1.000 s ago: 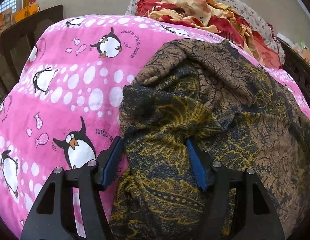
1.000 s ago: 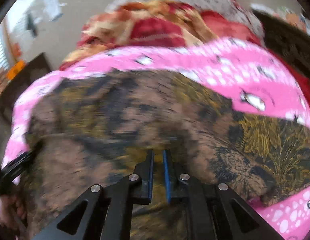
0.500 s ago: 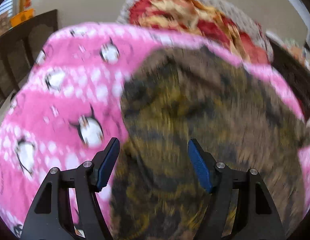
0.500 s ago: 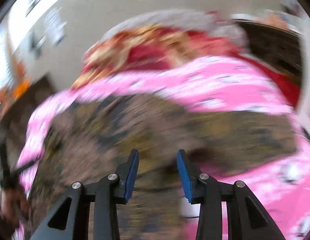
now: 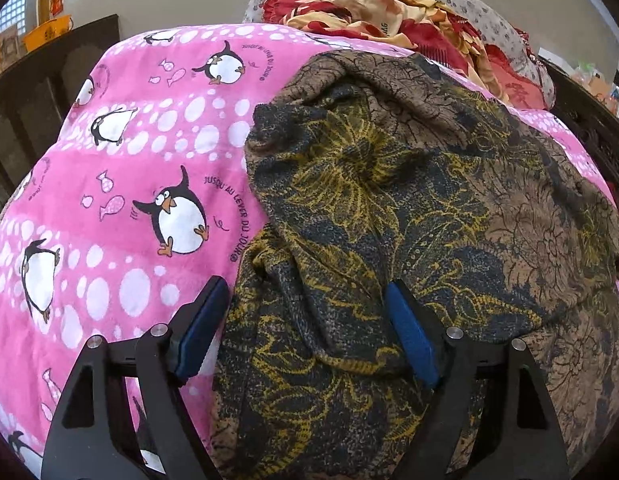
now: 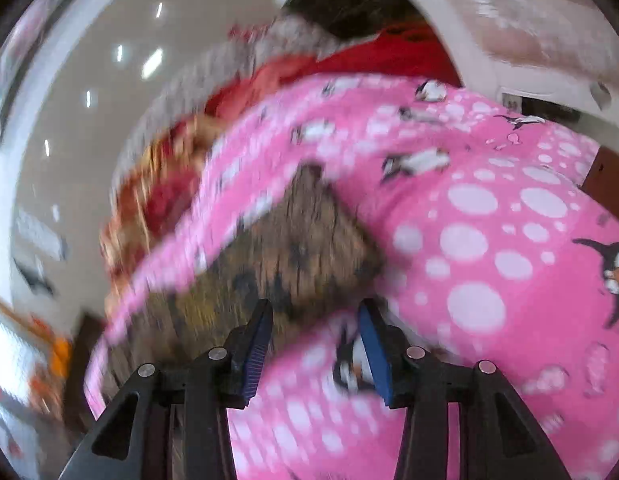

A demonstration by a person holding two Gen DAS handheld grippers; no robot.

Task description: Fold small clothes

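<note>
A dark brown and yellow flower-patterned garment lies bunched on the pink penguin blanket. My left gripper is open, its blue pads low on either side of a fold at the garment's near left edge. My right gripper is open and empty, lifted and tilted above the blanket. In the blurred right wrist view a corner of the garment lies just beyond the fingertips.
A heap of red and cream floral bedding lies at the far end of the bed. Dark wooden furniture stands at the left and a dark bed frame at the right.
My right gripper has opened, let go of the garment, and swung up and to the right over the blanket. My left gripper has stayed open at the garment's near edge.
</note>
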